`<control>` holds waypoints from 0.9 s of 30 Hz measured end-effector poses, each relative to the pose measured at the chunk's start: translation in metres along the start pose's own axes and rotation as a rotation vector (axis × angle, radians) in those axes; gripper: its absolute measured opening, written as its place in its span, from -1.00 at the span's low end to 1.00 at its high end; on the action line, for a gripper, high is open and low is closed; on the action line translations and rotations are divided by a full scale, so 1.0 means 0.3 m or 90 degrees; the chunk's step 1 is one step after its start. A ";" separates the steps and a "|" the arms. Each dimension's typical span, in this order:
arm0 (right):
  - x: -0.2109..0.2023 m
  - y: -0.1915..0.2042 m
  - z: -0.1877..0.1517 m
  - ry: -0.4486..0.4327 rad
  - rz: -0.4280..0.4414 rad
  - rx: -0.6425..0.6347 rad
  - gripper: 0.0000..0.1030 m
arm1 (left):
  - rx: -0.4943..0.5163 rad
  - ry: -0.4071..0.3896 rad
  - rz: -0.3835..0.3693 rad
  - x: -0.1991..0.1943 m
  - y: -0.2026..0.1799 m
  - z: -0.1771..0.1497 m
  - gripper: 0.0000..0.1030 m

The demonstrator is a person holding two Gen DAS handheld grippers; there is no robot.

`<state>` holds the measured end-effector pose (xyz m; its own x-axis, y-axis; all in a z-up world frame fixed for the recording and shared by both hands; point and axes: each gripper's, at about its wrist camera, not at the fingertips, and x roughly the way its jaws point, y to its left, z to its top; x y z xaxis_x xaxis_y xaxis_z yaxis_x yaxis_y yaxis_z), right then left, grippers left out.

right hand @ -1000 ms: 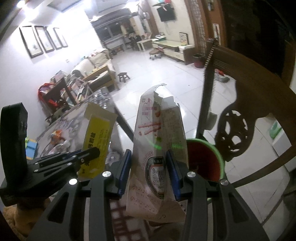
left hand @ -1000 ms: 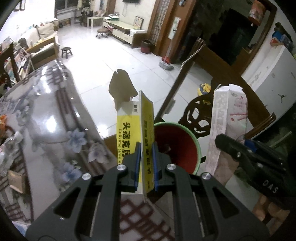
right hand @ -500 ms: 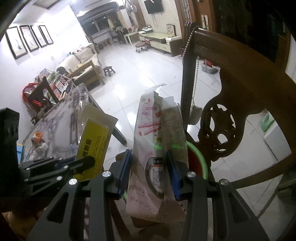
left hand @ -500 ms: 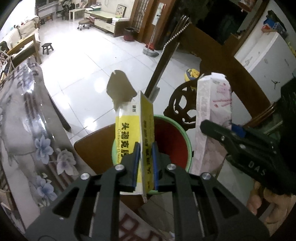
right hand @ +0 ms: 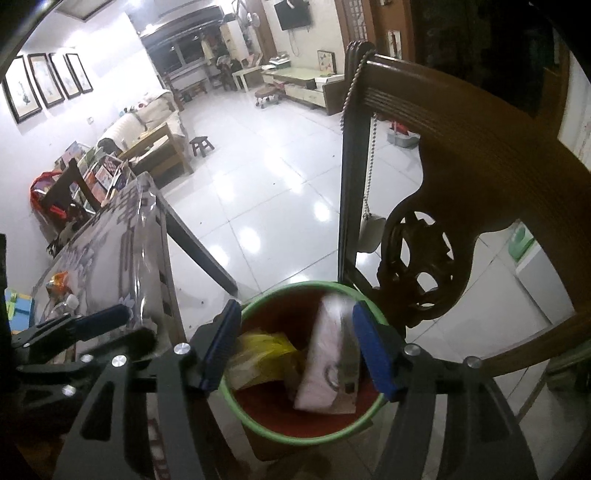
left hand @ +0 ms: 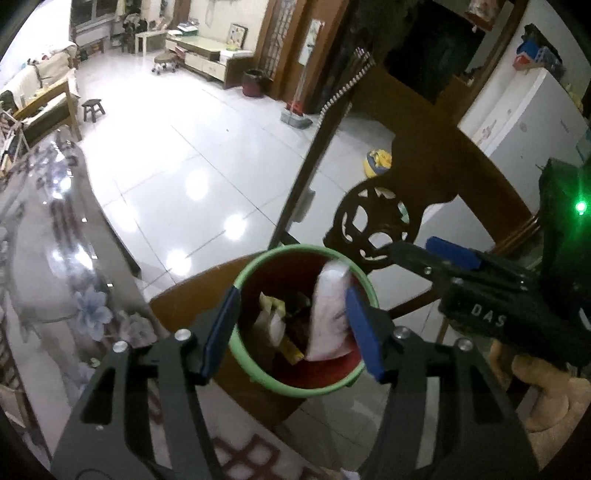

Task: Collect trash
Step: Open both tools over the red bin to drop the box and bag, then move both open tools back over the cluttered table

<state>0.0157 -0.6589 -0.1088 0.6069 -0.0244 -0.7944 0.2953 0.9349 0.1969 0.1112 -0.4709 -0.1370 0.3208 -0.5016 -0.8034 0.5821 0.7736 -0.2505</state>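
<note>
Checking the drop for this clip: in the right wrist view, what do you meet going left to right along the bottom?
Left gripper → patterned table → yellow box in the bin → white carton in the bin → carved wooden chair.

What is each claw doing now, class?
Left claw: opening, nothing held, over the bin.
Right claw: opening, nothing held; white packet in bin.

Carved wooden chair stood at right, a bead chain hanging from its post. Glossy floral-topped table ran along the left. Far off across white floor tiles: small stool, sofa, wall television.
</note>
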 end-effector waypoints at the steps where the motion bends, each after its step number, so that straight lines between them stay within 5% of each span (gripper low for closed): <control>1: -0.012 0.004 0.000 -0.004 0.001 -0.001 0.19 | -0.004 -0.012 0.006 -0.040 0.016 -0.007 0.10; 9: -0.088 0.153 -0.036 -0.008 0.046 -0.045 0.19 | -0.085 -0.083 0.099 -0.337 0.197 -0.178 0.23; 16: -0.099 0.459 -0.113 0.020 0.131 -0.138 0.19 | -0.204 -0.084 0.176 -0.522 0.427 -0.384 0.23; 27: -0.085 1.104 -0.489 0.194 0.333 -0.394 0.19 | -0.349 -0.124 0.290 -0.860 0.779 -0.687 0.29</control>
<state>-0.0104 -0.2968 -0.1075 0.3028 0.4757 -0.8258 -0.4754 0.8264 0.3017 0.0104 -0.0810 -0.0997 0.5976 -0.1053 -0.7948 -0.0809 0.9784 -0.1904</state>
